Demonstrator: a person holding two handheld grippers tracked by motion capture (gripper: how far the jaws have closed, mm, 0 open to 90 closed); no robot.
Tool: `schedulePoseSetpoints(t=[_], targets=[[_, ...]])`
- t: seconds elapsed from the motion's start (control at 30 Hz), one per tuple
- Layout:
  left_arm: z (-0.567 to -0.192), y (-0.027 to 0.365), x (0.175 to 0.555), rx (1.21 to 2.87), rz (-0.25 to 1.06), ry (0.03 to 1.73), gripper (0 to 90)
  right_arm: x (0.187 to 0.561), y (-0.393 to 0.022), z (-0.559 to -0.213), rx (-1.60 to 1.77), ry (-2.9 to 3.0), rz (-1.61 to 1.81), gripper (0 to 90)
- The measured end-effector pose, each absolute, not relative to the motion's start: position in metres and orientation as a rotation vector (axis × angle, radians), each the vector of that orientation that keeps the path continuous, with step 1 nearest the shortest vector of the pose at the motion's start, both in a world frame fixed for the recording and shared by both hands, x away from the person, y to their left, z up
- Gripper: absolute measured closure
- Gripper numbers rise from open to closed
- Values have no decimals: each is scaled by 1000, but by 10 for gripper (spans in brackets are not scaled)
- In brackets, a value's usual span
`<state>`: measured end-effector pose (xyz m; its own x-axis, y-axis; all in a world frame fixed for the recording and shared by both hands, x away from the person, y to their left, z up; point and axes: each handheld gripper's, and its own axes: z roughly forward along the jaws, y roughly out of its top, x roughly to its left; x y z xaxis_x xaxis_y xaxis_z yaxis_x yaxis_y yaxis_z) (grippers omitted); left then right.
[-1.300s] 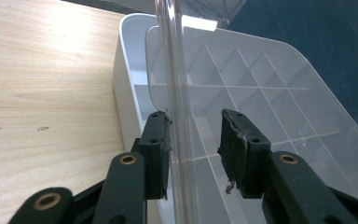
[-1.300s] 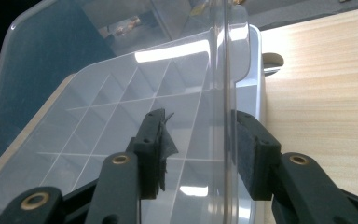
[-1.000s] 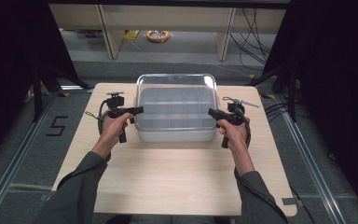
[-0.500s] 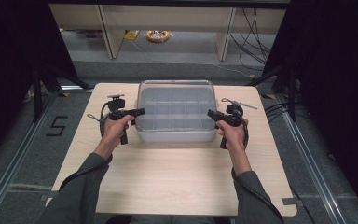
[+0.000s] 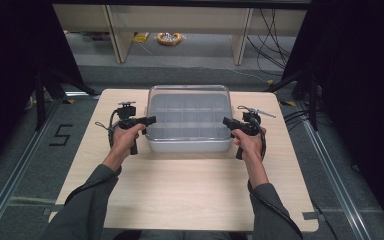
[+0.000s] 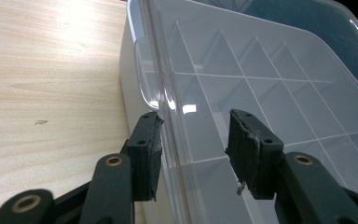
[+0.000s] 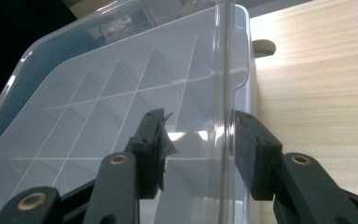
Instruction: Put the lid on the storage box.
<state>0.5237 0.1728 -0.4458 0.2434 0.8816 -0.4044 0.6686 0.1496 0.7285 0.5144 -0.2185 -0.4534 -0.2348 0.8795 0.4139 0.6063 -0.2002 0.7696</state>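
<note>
Clear compartment box (image 5: 189, 120) is seen at the far middle of the table (image 5: 180, 195), flanked by 2 grippers. Left gripper (image 6: 193, 140) has just been opening, its jaws parted astride the box's side rim; right gripper (image 7: 198, 144) is likewise spread over the opposite rim, pads apparently not pressed. Both releases are best made evenly, so the box is not shifted.

The clear box (image 5: 189, 120) blocks the table's (image 5: 180, 190) far middle; the near half lies open for passage.
</note>
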Motion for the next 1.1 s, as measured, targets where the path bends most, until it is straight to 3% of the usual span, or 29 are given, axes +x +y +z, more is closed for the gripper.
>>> schedulePoseSetpoints(t=[0.3, 0.43, 1.1], targets=[[-446, 171, 522, 1592, 310, 1493, 521, 511, -215, -453, 1786, 1748, 1424, 573], [-449, 165, 521, 1668, 396, 1477, 554, 510, -218, -453, 1790, 1736, 1442, 566], [-450, 169, 508, 1680, 332, 1475, 544, 505, -225, -449, 1709, 1836, 1397, 561]])
